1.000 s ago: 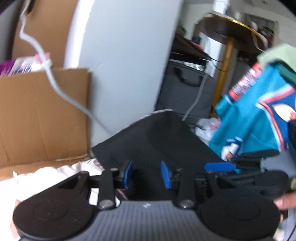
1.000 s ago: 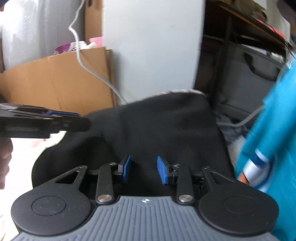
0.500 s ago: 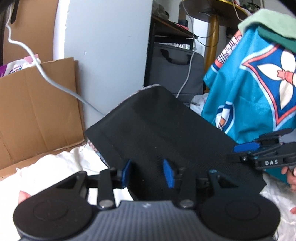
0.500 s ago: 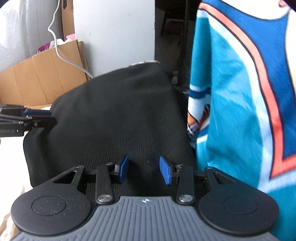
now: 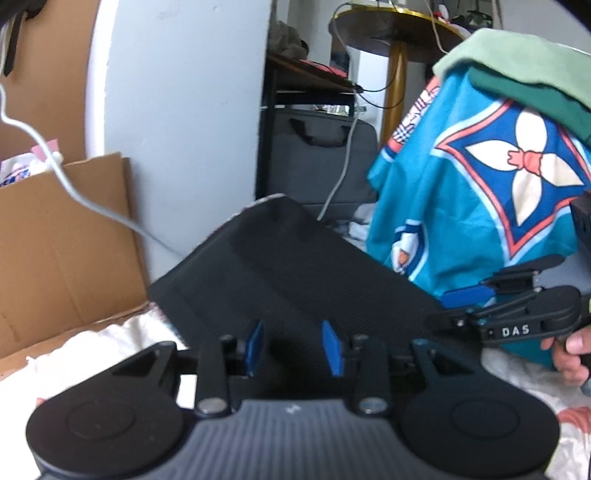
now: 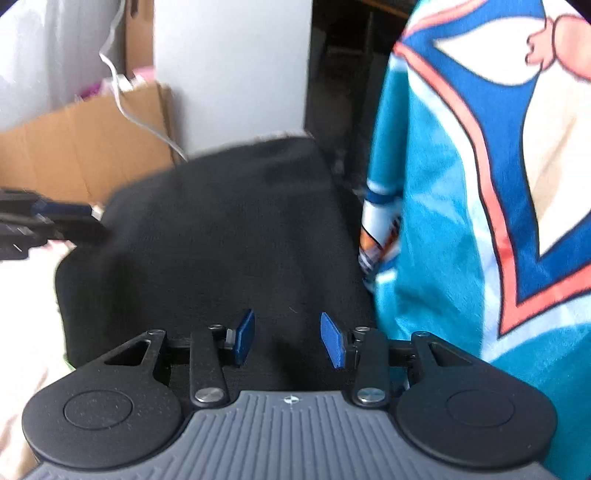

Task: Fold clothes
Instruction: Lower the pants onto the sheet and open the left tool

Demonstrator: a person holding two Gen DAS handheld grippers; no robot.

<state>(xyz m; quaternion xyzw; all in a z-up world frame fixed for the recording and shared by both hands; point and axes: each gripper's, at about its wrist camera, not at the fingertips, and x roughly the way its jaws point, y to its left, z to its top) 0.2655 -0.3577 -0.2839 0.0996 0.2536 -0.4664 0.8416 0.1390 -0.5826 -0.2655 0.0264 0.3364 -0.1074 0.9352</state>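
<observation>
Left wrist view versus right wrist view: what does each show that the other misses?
Only the left wrist view shows the green clothes piled on the teal jersey, the round table, the grey bag and a hand on the right gripper. Only the right wrist view shows the left gripper from the side. Both show the black garment, the cardboard box and the white cable; both grippers' jaws stand apart over the black garment, gripping nothing.

A white crumpled sheet [image 5: 140,328] carries a flat black garment [image 5: 295,280] lying on it.
</observation>
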